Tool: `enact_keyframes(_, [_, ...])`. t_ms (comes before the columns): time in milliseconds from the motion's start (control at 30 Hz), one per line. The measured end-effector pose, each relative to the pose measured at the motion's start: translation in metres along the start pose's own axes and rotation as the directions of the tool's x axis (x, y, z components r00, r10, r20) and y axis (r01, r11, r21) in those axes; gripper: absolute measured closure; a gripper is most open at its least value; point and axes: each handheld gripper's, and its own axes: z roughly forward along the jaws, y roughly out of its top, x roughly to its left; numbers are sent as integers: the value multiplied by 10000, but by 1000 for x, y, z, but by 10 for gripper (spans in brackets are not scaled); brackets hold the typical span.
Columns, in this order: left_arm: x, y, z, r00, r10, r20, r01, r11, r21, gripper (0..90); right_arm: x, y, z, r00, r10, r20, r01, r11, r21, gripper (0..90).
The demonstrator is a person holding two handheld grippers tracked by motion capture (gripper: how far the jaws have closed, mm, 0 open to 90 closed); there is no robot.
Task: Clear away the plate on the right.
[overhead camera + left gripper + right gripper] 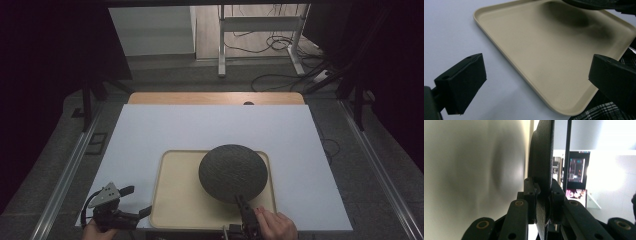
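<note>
Right gripper (243, 202) clamped on the near rim of the dark round plate (233, 172), held above the beige tray (172, 200); left gripper (134, 200) open and idle just beside the tray. Thin edge-grip, so risk of tipping or slipping onto the tray. Plate underside hidden; height above the tray probably small, hard to judge

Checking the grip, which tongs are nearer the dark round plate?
Right. The right tongs clamp the plate at its near rim; the left tongs sit open beside the tray.
</note>
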Motion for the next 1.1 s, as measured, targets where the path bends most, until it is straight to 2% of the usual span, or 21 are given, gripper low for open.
enact_keyframes(167, [0, 0, 0, 10000, 27, 9, -27, 10000, 13, 10, 6, 12, 4, 9994, -210, -269, 200, 9991, -375, 799])
enact_keyframes(467, [0, 0, 0, 10000, 37, 4, -37, 10000, 8, 10, 13, 23, 15, 9965, -419, -717, 371, 9970, -676, 793])
enact_keyframes(700, [-1, 0, 0, 10000, 64, 7, -64, 10000, 36, 10, 15, 27, 20, 9965, -385, -743, 341, 9977, -593, 802])
enact_keyframes(800, [-1, 0, 0, 10000, 62, 5, -62, 10000, 21, 11, 17, 29, 22, 9943, -483, -954, 426, 9973, -602, 818])
enact_keyframes(867, [-1, 0, 0, 10000, 72, 4, -72, 10000, 33, 10, 18, 29, 22, 9920, -348, -1212, 291, 9984, -480, 831])
enact_keyframes(1000, [-1, 0, 1, 9999, 112, 7, -112, 9999, 80, 11, 20, 32, 21, 9867, -517, -1544, 465, 9982, -367, 842])
enact_keyframes(1100, [-1, 0, 1, 9999, 116, 11, -116, 9999, 79, 11, 22, 33, 22, 9860, -429, -1613, 342, 9978, -561, 839])
